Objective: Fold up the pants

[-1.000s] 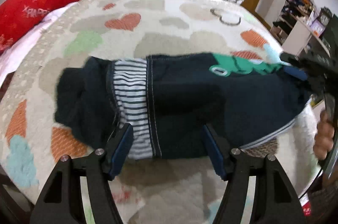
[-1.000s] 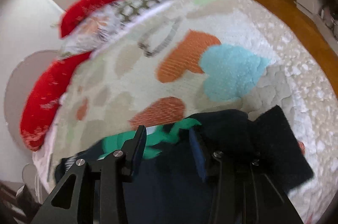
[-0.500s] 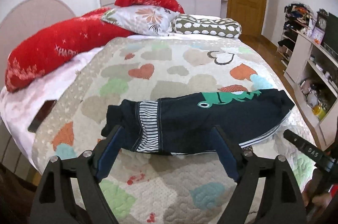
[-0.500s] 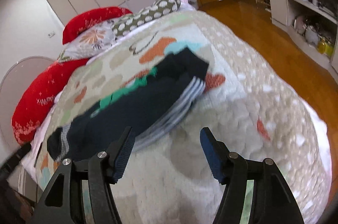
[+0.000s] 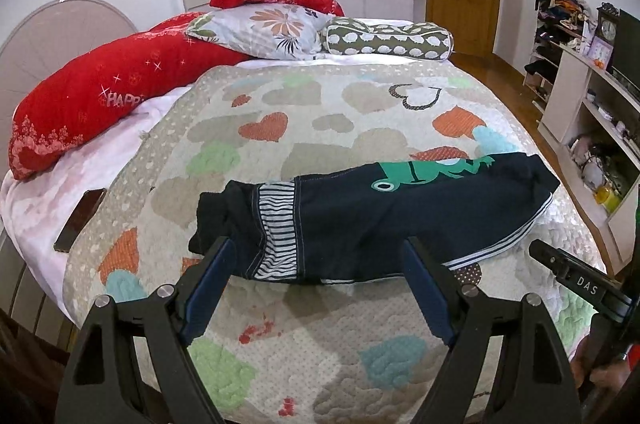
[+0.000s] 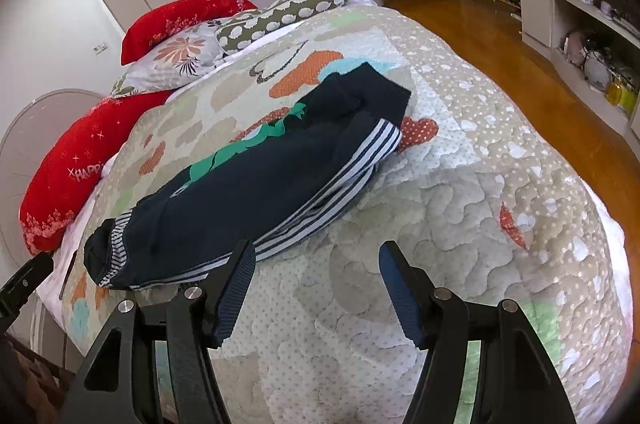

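Observation:
Dark navy pants (image 5: pixel 380 216) with a green print, a striped waistband and white side stripes lie folded lengthwise across the heart-patterned quilt (image 5: pixel 320 104). They also show in the right wrist view (image 6: pixel 256 180). My left gripper (image 5: pixel 318 264) is open and empty, raised above the bed's near edge, short of the pants. My right gripper (image 6: pixel 314 268) is open and empty, hovering near the pants' striped side. The right gripper's body shows at the lower right of the left wrist view (image 5: pixel 576 284).
Red bolster pillows (image 5: pixel 104 96), a floral pillow (image 5: pixel 272 28) and a spotted bolster (image 5: pixel 388 40) lie at the head of the bed. A dark phone (image 5: pixel 80 220) lies on the white sheet at left. Shelves (image 5: pixel 588 112) stand to the right across a wooden floor (image 6: pixel 500 24).
Both grippers have let go of the pants and pulled back and up from the bed. The pants now lie flat on the quilt, and both jaws stand wider open.

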A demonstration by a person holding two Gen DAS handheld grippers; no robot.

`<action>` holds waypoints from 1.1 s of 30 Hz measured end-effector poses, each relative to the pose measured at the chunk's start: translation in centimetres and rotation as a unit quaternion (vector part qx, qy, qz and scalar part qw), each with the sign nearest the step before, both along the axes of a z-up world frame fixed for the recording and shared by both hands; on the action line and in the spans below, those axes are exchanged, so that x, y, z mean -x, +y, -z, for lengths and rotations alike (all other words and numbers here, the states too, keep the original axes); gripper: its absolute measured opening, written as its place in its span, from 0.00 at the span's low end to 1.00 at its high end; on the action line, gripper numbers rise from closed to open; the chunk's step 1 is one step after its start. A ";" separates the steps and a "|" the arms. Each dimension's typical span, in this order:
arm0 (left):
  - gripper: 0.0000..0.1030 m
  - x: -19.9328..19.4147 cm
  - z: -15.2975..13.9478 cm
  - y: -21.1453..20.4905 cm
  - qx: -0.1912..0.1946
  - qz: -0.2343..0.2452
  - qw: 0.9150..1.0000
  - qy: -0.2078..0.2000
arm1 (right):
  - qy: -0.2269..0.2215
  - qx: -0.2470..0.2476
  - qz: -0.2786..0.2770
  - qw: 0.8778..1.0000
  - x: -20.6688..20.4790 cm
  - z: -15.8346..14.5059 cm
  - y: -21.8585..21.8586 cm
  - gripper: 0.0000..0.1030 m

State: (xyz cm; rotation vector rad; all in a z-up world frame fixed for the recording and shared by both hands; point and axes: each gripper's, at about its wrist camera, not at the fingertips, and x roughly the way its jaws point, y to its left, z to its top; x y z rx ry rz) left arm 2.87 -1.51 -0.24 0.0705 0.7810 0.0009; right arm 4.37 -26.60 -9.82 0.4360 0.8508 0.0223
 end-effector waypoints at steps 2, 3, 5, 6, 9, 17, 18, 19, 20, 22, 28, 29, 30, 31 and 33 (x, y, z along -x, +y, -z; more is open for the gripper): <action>0.81 0.0 0.1 0.1 0.000 -0.001 1.000 0.001 | 0.002 0.000 -0.001 1.000 0.0 0.1 0.1 0.67; 0.81 0.0 0.2 0.1 0.001 -0.001 1.000 0.003 | 0.003 0.000 -0.001 1.000 0.0 0.1 0.2 0.67; 0.81 -0.1 0.3 0.2 0.004 0.000 1.000 0.006 | 0.004 0.003 -0.003 1.000 0.0 0.2 0.3 0.67; 0.81 -0.1 0.3 0.3 0.005 -0.001 1.000 0.008 | 0.004 0.004 -0.004 1.000 -0.1 0.2 0.4 0.67; 0.81 -0.2 0.5 0.2 0.004 -0.001 1.000 0.011 | 0.006 0.004 -0.007 1.000 -0.1 0.3 0.6 0.68; 0.81 -1.2 2.1 -0.2 0.009 0.016 0.999 0.035 | 0.006 -0.003 -0.004 1.000 0.0 1.0 0.0 0.68; 0.81 -1.6 2.3 -0.2 0.012 0.020 0.999 0.041 | 0.005 -0.002 -0.002 1.000 0.0 1.2 -0.3 0.68; 0.81 -1.9 2.5 -0.3 0.015 0.024 0.999 0.046 | 0.005 -0.002 0.002 1.000 0.0 1.3 -0.6 0.68; 0.81 -2.4 2.7 -0.5 0.022 0.032 0.998 0.051 | 0.005 -0.002 0.009 1.000 0.0 1.4 -1.1 0.68; 0.81 -3.4 2.7 -1.1 0.040 0.053 0.996 0.060 | 0.006 -0.007 0.022 1.000 -0.1 1.5 -2.1 0.68; 0.81 -9.0 2.1 -6.0 0.086 0.132 0.981 0.116 | 0.003 -0.032 0.045 0.998 -1.2 1.7 -5.1 0.68; 0.81 -10.4 2.0 -7.4 0.087 0.144 0.978 0.126 | 0.002 -0.037 0.047 0.998 -1.5 1.7 -5.5 0.68; 0.81 -11.3 1.9 -8.4 0.090 0.154 0.975 0.132 | 0.000 -0.042 0.048 0.998 -1.9 1.7 -5.8 0.69; 0.81 -12.7 1.9 -9.9 0.093 0.168 0.971 0.142 | -0.001 -0.046 0.045 0.998 -2.5 1.8 -6.1 0.70; 0.81 -15.3 2.2 -12.5 0.102 0.185 0.965 0.157 | 0.000 -0.052 0.038 0.998 -3.6 2.0 -6.3 0.72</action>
